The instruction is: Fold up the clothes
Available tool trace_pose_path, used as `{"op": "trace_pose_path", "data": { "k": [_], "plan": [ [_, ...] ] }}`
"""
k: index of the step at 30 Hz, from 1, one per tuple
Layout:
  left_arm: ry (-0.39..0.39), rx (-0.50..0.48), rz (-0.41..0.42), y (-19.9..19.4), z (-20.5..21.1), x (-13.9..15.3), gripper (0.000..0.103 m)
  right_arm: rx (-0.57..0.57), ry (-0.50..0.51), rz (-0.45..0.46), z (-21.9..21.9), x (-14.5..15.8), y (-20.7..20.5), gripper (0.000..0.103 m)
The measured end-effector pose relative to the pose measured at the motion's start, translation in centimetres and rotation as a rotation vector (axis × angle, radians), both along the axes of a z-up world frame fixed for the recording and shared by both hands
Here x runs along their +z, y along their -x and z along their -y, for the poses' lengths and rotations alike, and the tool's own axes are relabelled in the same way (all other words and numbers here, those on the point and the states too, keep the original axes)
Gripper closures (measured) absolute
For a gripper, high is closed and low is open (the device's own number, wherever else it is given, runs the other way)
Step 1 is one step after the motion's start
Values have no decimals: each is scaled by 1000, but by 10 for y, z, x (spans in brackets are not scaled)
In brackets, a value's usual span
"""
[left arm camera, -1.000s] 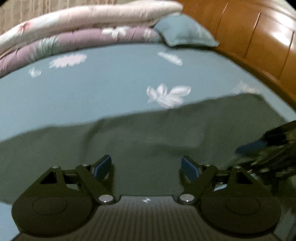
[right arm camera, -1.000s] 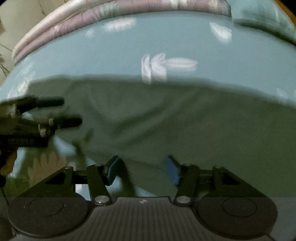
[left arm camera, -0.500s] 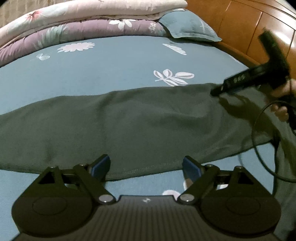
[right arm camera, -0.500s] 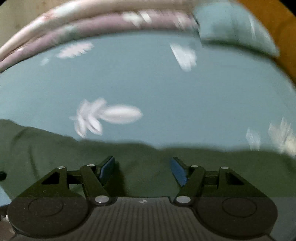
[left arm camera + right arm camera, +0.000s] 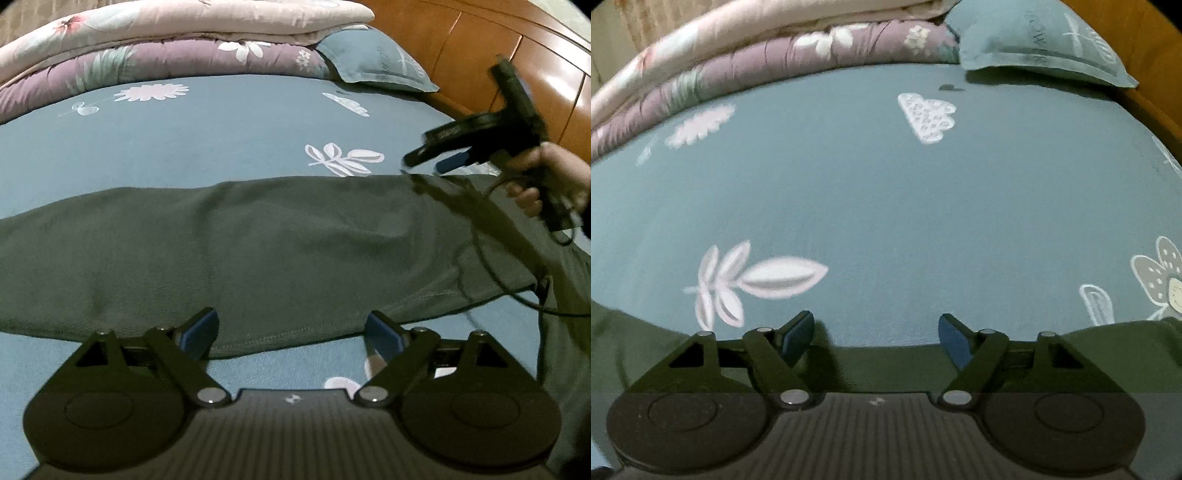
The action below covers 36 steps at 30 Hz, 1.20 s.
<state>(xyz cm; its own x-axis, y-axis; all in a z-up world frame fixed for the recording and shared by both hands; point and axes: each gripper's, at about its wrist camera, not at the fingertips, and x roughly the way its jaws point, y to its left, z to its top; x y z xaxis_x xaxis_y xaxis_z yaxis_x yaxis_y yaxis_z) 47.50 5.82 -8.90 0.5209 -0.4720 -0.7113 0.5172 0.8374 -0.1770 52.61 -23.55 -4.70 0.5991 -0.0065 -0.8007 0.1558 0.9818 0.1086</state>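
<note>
In the left wrist view the left gripper [image 5: 291,328] hangs over the near hem of a dark green garment [image 5: 258,251] that lies flat across a teal sheet [image 5: 221,140]; its jaws stand wide with nothing pinched, the left blue pad just over the hem, the right pad just past it over bare sheet. The garment runs as a broad band from the left edge to the right, its far edge a nearly straight line below a white leaf print [image 5: 343,158], its near hem stitched and curving. Beyond the far edge the sheet is bare up to the stacked quilts [image 5: 166,48] and a pillow [image 5: 373,62] by the wooden headboard [image 5: 498,62]. At the right the right gripper [image 5: 439,162], held in a hand [image 5: 554,177], hovers just above the garment's far right corner, with a cable looping down from it over the cloth. In the right wrist view the right gripper [image 5: 875,336] has its jaws opening, with nothing between them; the fingertips stand over the garment's [image 5: 886,365] far edge, the cloth filling only the bottom strip of the view. Ahead lies open sheet [image 5: 886,203] to the quilts [image 5: 757,55] and pillow [image 5: 1034,48].
</note>
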Motion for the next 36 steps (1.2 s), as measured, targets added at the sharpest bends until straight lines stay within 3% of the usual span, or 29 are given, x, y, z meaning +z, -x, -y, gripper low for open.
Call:
{"op": "trace_pose_path", "data": {
  "k": [3,7,11,12,13,18,22,26,32,36],
  "plan": [
    [8,3,-4,-1,-1,0,15,-38,25,38,20,23,29,23],
    [2,3,0,1,1,0,15,-143,85,-4,72,16,50,23],
    [6,1,1,0,1,-1,14,-230,60,-33,116,-15,42,22],
    [7,2,1,0,1,0,14,-230,53,-26,122,-20,38,12],
    [7,2,0,0,1,0,14,-231,46,-19,129,-26,35,9],
    [11,1,2,1,2,-1,11,-219,52,-57,143,-29,7,3],
    [8,-7,11,1,3,-2,9,-189,43,-80,133,-4,20,3],
    [-3,-13,16,-1,5,2,8,-78,7,-88,98,15,51,2],
    [-63,20,103,-13,-1,23,8,59,-20,-149,40,3,95,2],
    [-74,139,-5,-32,-28,11,8,93,-35,-180,19,-13,106,2]
  ]
}}
